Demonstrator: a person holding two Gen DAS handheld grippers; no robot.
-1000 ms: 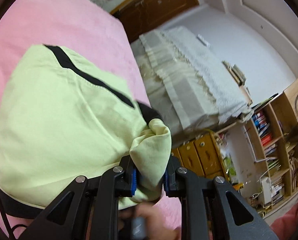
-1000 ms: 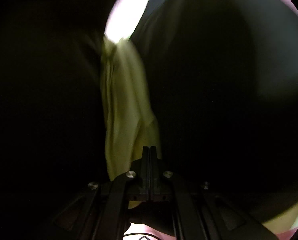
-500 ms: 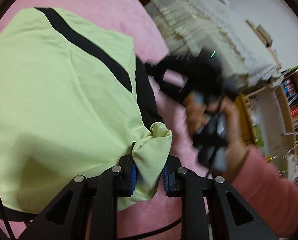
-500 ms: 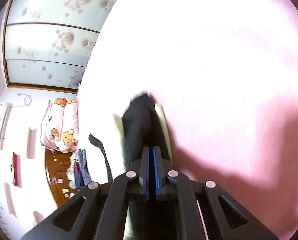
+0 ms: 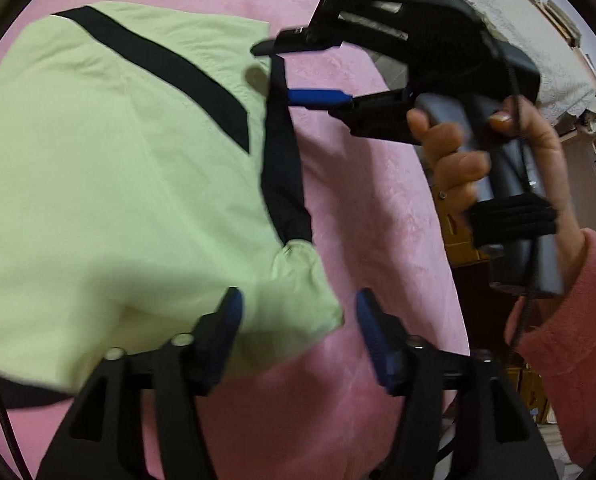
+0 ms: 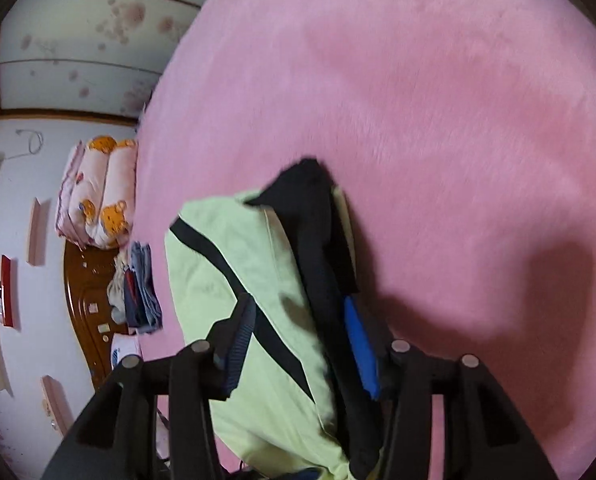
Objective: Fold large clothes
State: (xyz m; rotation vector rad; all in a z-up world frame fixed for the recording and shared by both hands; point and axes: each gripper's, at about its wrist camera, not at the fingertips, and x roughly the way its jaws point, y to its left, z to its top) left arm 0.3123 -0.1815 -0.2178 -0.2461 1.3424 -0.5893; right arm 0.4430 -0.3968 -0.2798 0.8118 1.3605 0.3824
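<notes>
Seen from the left wrist camera, a pale green garment with black stripes and a black edge band [image 5: 110,184] lies spread on a pink plush bedcover [image 5: 378,200]. The left gripper [image 5: 298,332] sits at the bottom of the view, its blue-padded jaws having just been opening; they now stand spread, with a rumpled green corner of the garment lying loose between them and neither pad pressing on it. Higher and to the right, a hand [image 5: 498,152] in a fuzzy pink sleeve [image 5: 570,344] holds the handle of the right gripper [image 5: 294,70], which reaches across toward the garment's black band. Its jaws are parted, one blue pad showing just beside the band. A cream lace-edged cloth [image 5: 498,12] drapes over furniture behind.

Next, the right wrist camera looks down along its own fingers at the same garment, here a heaped green fold with a black strip running up its right side. The jaws have just been opening and stand apart on either side of the heap; whether the pads touch the fabric is unclear through blur. Beyond the bedcover, at left, lie a rolled quilt with orange bears [image 6: 98,192] and a stack of folded clothes [image 6: 138,288] against a brown wooden headboard [image 6: 86,312].
</notes>
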